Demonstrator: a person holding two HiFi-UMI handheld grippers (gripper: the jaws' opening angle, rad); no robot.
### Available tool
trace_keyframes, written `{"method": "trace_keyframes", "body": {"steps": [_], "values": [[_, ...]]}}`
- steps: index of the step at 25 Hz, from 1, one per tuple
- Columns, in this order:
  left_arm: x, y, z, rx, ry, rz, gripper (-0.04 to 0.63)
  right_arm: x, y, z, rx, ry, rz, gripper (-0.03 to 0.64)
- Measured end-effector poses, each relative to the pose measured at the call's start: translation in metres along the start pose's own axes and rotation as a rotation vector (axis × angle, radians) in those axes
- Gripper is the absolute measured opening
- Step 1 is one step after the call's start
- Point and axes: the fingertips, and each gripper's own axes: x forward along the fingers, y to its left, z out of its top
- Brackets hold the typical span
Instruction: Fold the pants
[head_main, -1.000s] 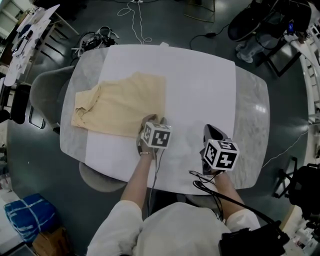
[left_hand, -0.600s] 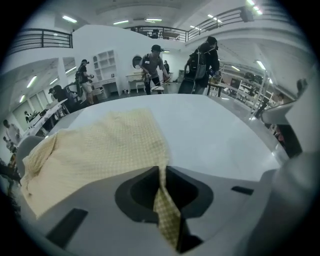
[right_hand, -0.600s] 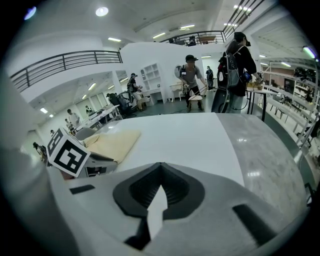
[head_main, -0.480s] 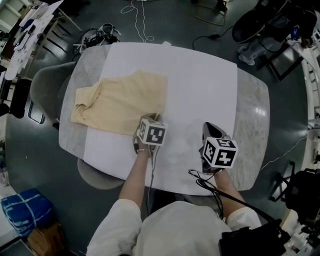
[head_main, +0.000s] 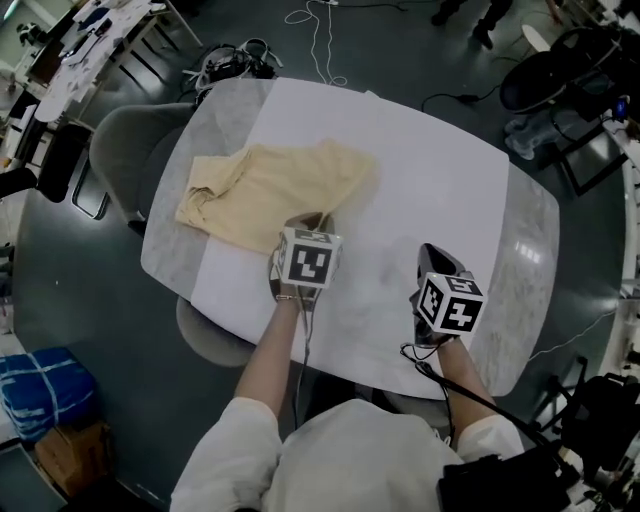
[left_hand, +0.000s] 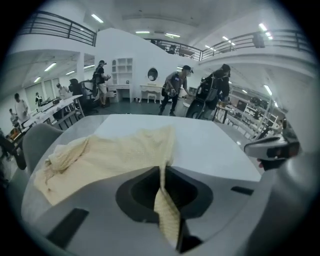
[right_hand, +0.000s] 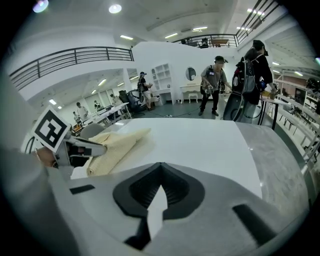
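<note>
So: pants (head_main: 265, 190) sit on the left half of the table (head_main: 440, 180), with the far-left end rumpled. They're not flat, and I can't tell if they're already doubled leg on leg. Next, left gripper (head_main: 316, 220): its jaws just closed and are clamped on the near-right edge of the fabric, with a strip pinched between the pads and lifted. Then right gripper (head_main: 430, 255), well apart over bare table, jaws together with nothing in them. My read is early stage, fold only starting. Left to do: carry that edge across, flatten, fold again.
</note>
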Motion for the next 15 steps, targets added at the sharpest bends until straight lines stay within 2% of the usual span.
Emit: {"method": "trace_keyframes", "body": {"steps": [7,10,15], "values": [[-0.053,0.090,0.006,-0.069,-0.059,0.091,0.037,0.014,0.058,0.014,-0.052,-0.004,0.034,-0.008],[-0.074,0.142,0.005,-0.098,-0.078,0.142,0.037,0.021,0.083,0.018,-0.080,0.001,0.040,-0.008],[-0.113,0.250,0.010,-0.170,-0.125,0.300,0.037,0.036,0.110,0.021,-0.113,0.022,0.050,-0.008]]}}
